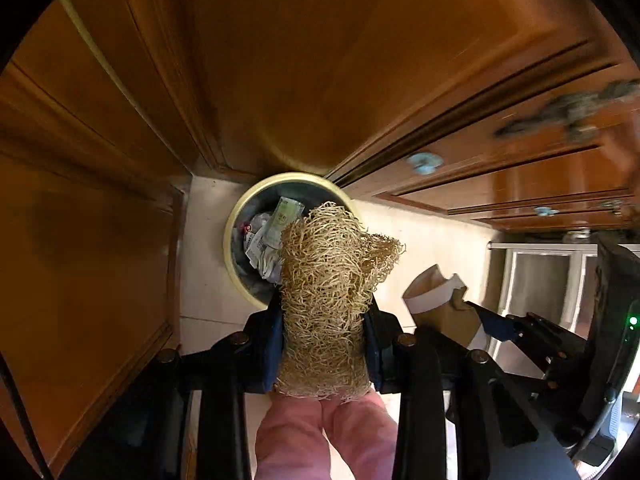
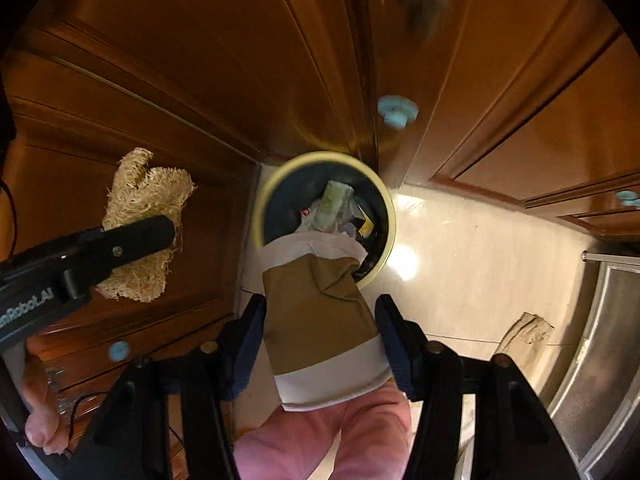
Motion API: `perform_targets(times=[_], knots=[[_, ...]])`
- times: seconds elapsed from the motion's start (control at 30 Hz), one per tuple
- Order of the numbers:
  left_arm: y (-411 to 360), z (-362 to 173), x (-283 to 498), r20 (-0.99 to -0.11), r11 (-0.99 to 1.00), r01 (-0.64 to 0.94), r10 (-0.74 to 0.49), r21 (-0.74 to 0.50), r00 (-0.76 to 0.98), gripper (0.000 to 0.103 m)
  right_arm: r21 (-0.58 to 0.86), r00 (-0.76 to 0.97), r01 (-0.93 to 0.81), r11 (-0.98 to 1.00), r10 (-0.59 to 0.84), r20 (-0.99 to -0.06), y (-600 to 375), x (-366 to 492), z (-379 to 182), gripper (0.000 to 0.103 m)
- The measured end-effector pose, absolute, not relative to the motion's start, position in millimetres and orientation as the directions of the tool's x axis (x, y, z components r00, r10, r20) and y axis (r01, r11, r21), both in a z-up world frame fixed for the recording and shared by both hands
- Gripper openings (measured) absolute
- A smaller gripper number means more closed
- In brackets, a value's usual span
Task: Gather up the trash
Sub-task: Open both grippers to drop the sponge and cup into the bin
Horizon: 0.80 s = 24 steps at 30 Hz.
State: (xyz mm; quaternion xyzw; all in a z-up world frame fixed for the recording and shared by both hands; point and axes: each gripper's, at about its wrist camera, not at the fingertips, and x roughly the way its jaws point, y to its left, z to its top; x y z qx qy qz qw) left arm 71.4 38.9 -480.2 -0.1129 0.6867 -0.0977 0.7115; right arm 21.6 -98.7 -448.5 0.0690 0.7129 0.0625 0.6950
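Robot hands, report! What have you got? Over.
Left gripper clamps tan fibrous loofah. Right gripper clamps crushed brown-and-white paper cup. Yellow-rimmed round trash bin below, nothing blocking.

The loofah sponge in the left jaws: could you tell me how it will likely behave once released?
The loofah sponge looks airy, so probably light. Its top flops sideways, suggesting softness. Its rough fibres may snag the jaws.

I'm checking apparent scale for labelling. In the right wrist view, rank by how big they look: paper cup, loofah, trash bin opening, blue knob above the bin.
1. Paper cup, inflated by nearness
2. Trash bin opening
3. Loofah, close to the bin, unsure
4. Blue knob
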Motion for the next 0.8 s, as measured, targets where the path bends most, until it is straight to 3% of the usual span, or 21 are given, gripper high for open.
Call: perform_targets(times=[0.2, 0.27, 0.33, 0.57, 0.8], knots=[[32, -558, 82, -0.96, 0.959, -0.011, -0.282, -0.282, 0.008, 0.037, 0.186, -0.017, 0.002, 0.983, 0.186, -0.982, -97, 32, -532, 0.057], [32, -574, 83, -0.961, 0.961, -0.023, -0.277, -0.277, 0.008, 0.048, 0.187, 0.008, -0.004, 0.982, 0.187, -0.982, -99, 37, -547, 0.058], [37, -588, 84, -0.96, 0.959, -0.053, -0.279, -0.279, 0.016, 0.073, 0.187, 0.02, -0.024, 0.982, 0.187, -0.982, -97, 40, -563, 0.063], [39, -606, 87, -0.965, 0.965, -0.037, -0.259, -0.26, 0.028, 0.08, 0.174, 0.014, -0.062, 0.983, 0.176, -0.984, -97, 40, -590, 0.064], [40, -587, 85, -0.97, 0.972, -0.017, -0.232, -0.234, 0.069, 0.091, 0.188, 0.025, -0.076, 0.979, 0.191, -0.981, -95, 37, -576, 0.064]])
